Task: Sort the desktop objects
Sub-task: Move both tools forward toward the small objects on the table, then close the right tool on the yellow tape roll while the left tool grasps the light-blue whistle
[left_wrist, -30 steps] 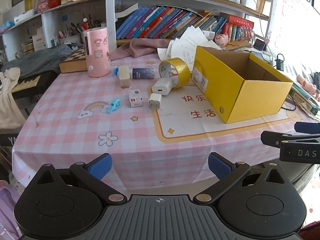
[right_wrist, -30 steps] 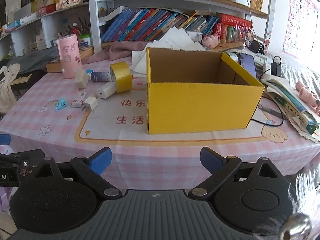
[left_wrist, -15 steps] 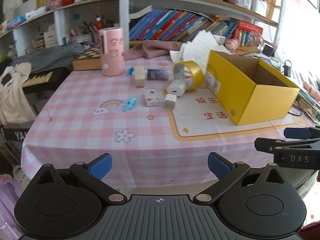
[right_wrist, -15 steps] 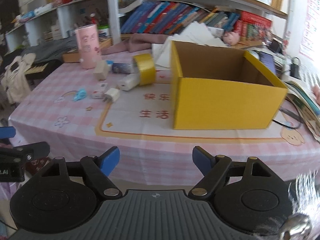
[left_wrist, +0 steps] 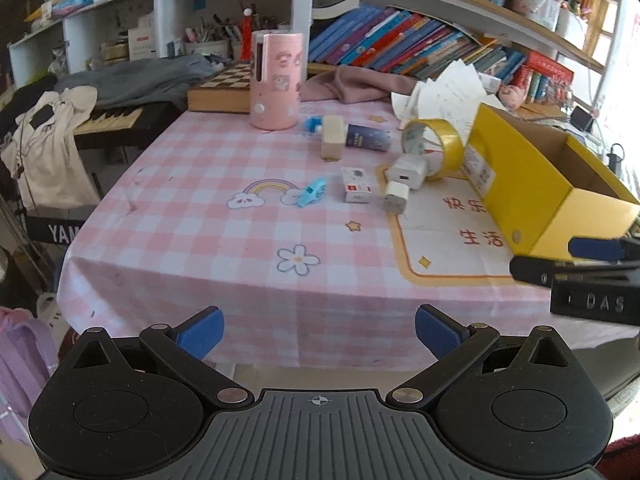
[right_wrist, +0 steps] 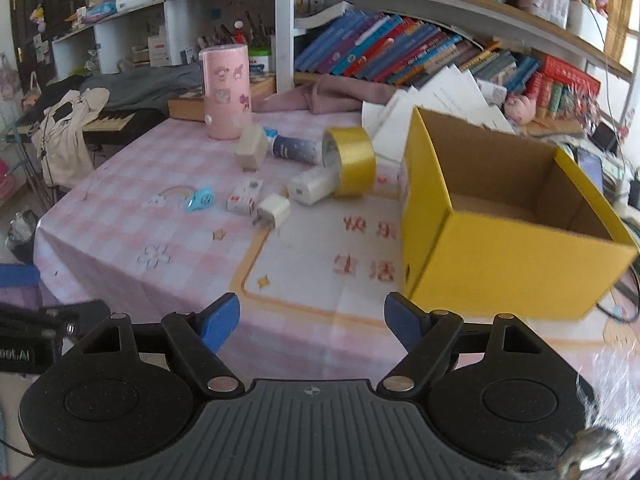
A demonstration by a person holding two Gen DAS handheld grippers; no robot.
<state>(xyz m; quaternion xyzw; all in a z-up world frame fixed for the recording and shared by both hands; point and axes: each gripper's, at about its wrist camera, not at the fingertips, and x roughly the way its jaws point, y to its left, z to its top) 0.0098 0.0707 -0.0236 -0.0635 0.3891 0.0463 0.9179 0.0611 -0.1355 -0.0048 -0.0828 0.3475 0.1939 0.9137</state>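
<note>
Chargers [right_wrist: 273,211] beyond open right tongs [right_wrist: 312,323], apart

a: what's past the right gripper [right_wrist: 312,320]?
b: its jaws stand apart, nothing between them. an empty yellow box [right_wrist: 508,236] sits on the table [right_wrist: 120,216].
a: and beside it?
b: a yellow tape roll [right_wrist: 354,160] touching a white charger [right_wrist: 310,188].

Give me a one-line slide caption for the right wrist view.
Open right gripper faces scattered chargers, yellow tape roll and an empty yellow box.
</note>
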